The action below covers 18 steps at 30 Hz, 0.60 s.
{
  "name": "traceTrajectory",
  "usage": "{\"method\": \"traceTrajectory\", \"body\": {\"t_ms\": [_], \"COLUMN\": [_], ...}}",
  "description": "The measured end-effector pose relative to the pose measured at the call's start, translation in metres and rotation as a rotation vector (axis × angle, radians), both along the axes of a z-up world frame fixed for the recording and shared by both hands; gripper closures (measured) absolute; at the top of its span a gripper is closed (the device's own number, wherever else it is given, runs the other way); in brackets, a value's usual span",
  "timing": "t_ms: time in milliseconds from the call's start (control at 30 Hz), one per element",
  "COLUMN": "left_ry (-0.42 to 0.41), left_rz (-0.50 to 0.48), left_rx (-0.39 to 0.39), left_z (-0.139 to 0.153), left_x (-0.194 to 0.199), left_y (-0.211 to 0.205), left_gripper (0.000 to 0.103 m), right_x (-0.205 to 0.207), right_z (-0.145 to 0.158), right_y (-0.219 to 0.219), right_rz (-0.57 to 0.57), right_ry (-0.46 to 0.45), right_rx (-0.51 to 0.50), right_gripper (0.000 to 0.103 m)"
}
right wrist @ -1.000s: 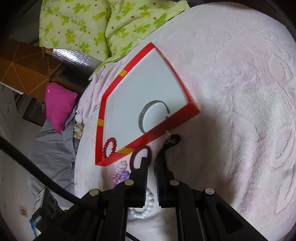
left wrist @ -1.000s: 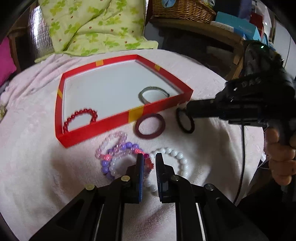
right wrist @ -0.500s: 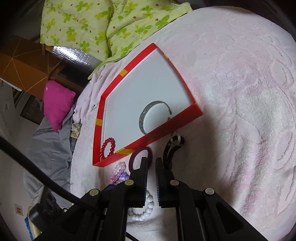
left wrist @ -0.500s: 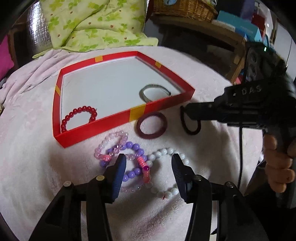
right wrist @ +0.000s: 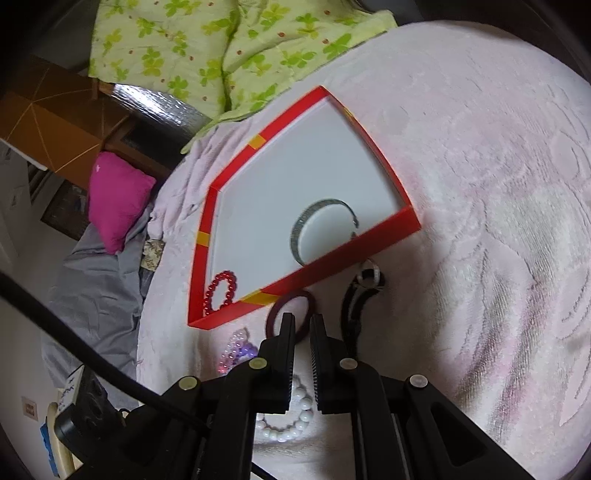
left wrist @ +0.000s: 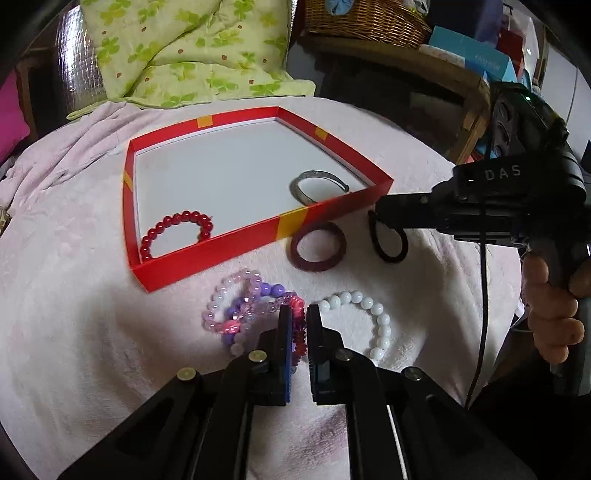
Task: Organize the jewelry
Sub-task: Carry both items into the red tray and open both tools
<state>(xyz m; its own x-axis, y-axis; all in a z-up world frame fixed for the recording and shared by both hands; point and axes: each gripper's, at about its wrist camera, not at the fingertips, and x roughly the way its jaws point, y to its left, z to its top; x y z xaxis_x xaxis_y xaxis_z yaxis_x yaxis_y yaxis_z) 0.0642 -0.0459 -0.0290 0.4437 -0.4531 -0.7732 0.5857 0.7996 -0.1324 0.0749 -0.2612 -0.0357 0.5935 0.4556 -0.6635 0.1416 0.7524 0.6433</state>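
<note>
A red tray [left wrist: 221, 251] [right wrist: 332, 266] with a white floor lies on the pink blanket. Inside it are a red bead bracelet [left wrist: 177, 221] [right wrist: 221, 291] and a silver bangle [left wrist: 295, 188] [right wrist: 295, 236]. In front of the tray lie a dark red bangle [left wrist: 317, 264] [right wrist: 271, 317], a black hair tie [left wrist: 388, 258] [right wrist: 349, 306], a white bead bracelet [left wrist: 369, 304] [right wrist: 295, 424] and a tangle of pink and purple bracelets [left wrist: 236, 295] [right wrist: 236, 350]. My left gripper [left wrist: 297, 312] is shut on a red-pink bracelet [left wrist: 300, 339] of that tangle. My right gripper [right wrist: 303, 319] [left wrist: 376, 214] is shut with nothing in it, just left of the hair tie.
A green clover quilt [left wrist: 184, 55] lies behind the tray. A wicker basket [left wrist: 362, 18] and blue boxes [left wrist: 469, 51] stand on a wooden shelf at the back right. A pink cushion [right wrist: 118, 199] is off the bed's left side. A hand [left wrist: 550, 314] holds the right gripper's handle.
My left gripper's jaws spread wide over the bracelet tangle, then shut on the red-pink bracelet. The right gripper stayed shut and almost still near the hair tie.
</note>
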Motion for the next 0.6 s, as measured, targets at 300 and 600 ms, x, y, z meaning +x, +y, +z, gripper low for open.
{"method": "traceTrajectory", "body": {"t_ms": [300, 600], "left_ry": [0.008, -0.117], "left_rz": [0.059, 0.073], "left_rx": [-0.173, -0.388], "left_z": [0.020, 0.065], "left_x": [0.009, 0.006], "left_y": [0.037, 0.054], "left_gripper": [0.096, 0.096], "right_x": [-0.003, -0.002], "right_z": [0.005, 0.032], "right_y": [-0.003, -0.002], "right_rz": [0.001, 0.021], "right_ry": [-0.047, -0.206], "right_rx": [0.023, 0.079], "right_gripper": [0.093, 0.093]}}
